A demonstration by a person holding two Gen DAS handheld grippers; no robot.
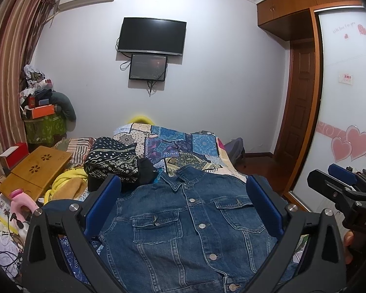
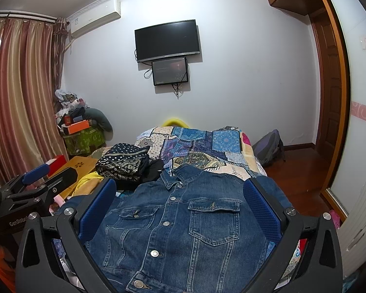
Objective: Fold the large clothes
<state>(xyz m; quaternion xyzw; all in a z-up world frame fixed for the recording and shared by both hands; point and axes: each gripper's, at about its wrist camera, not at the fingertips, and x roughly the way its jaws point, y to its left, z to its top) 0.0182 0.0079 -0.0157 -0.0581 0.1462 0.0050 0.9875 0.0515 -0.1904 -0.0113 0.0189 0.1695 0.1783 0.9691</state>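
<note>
Currently I hold both grippers above the near end of the bed, each one empty.

Left wrist view, left to right: a wooden lap desk [image 1: 34, 171] sits at the left edge of the frame; a folded patterned garment [image 1: 112, 158] lies left of centre on the patchwork quilt [image 1: 183, 144]; the denim jacket [image 1: 190, 232] fills the lower centre, framed between my left gripper [image 1: 183, 207], whose blue pads are spread wide with nothing between them. At the right edge my right gripper [image 1: 341, 190] appears side-on, close beside the left one.

Right wrist view: the left gripper [image 2: 36, 178] sits at the left edge; the jacket [image 2: 183, 224] again occupies the lower centre, between the wide-spread, empty fingers of the right gripper [image 2: 180, 207].

Progress, as I judge it: no fold of this jacket is begun. One garment already lies folded farther up the bed.

Condition of the jacket: front side up, buttoned, collar pointing away from me toward the upper part of the frame, two flap chest pockets visible, cloth fairly flat. Stiff, heavy denim. The sleeves run out sideways behind my fingers; I cannot tell how they lie.
</note>
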